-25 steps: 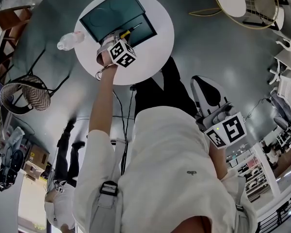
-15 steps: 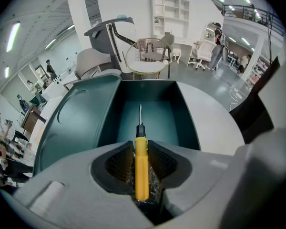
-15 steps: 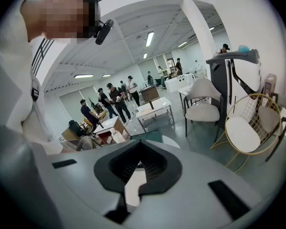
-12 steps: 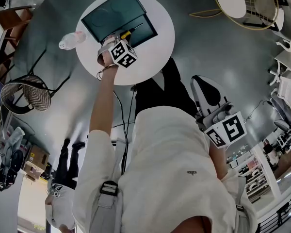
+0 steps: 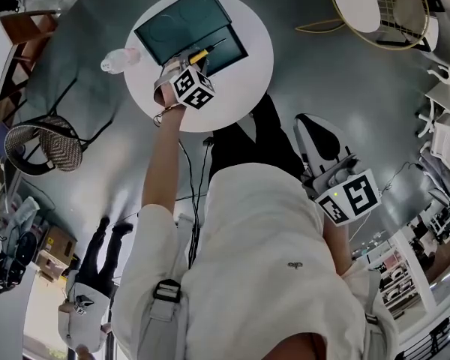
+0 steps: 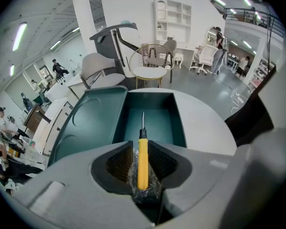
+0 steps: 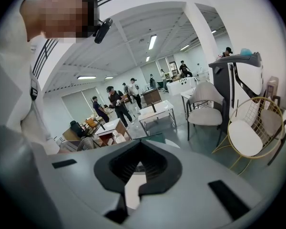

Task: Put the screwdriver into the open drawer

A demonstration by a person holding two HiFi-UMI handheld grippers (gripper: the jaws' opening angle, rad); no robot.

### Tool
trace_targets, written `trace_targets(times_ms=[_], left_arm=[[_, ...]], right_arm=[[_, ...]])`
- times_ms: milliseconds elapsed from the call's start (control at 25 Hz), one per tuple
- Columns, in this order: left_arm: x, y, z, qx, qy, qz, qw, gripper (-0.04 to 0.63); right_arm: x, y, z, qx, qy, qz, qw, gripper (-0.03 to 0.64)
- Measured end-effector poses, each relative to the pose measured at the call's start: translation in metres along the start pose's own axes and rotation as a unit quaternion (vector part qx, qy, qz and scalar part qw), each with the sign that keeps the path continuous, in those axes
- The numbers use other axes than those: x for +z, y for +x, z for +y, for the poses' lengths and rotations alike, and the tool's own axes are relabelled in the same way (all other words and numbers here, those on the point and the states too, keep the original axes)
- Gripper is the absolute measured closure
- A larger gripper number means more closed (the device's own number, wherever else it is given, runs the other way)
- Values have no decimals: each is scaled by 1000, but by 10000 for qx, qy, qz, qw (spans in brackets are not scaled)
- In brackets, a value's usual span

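Observation:
A dark teal drawer unit [image 5: 181,22] stands on a round white table [image 5: 247,88], with its open drawer [image 5: 226,47] pulled out toward me. My left gripper [image 5: 184,60] is shut on a yellow-handled screwdriver [image 5: 200,53]. In the left gripper view the handle [image 6: 142,163] lies between the pads of the left gripper [image 6: 142,147]. The metal shaft [image 6: 143,120] points out over the open drawer [image 6: 152,120], which is empty. My right gripper [image 5: 334,177] hangs low at my right side, far from the table. Nothing is between the shut jaws of the right gripper [image 7: 136,168].
A clear plastic bottle [image 5: 118,60] lies at the table's left edge. A dark wire chair [image 5: 41,145] stands to the left, a black-and-white chair [image 5: 319,141] to the right, and a gold wire chair [image 5: 375,6] at the far right. A cable [image 5: 186,171] trails across the floor.
The left gripper keeps the screwdriver at the drawer's near edge and has barely moved. A bystander at the lower left has walked further down the view.

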State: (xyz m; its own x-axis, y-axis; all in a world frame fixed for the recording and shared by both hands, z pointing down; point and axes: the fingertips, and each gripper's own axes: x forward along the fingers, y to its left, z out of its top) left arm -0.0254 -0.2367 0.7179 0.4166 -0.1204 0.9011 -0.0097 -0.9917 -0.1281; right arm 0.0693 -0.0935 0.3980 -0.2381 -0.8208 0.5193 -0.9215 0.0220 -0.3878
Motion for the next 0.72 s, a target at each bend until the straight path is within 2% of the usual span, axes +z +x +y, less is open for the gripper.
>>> trace_targets(times_ms=[560,720], left_arm=[[17,-75,-9,338,-138,-551,9978,520],[14,-92,-18,404,-352,-654,9964,538]], right_arm=[[11,-11,27,132,-304,-376,9987,611],[15,-9,35,205,-420,-457,9979,611]])
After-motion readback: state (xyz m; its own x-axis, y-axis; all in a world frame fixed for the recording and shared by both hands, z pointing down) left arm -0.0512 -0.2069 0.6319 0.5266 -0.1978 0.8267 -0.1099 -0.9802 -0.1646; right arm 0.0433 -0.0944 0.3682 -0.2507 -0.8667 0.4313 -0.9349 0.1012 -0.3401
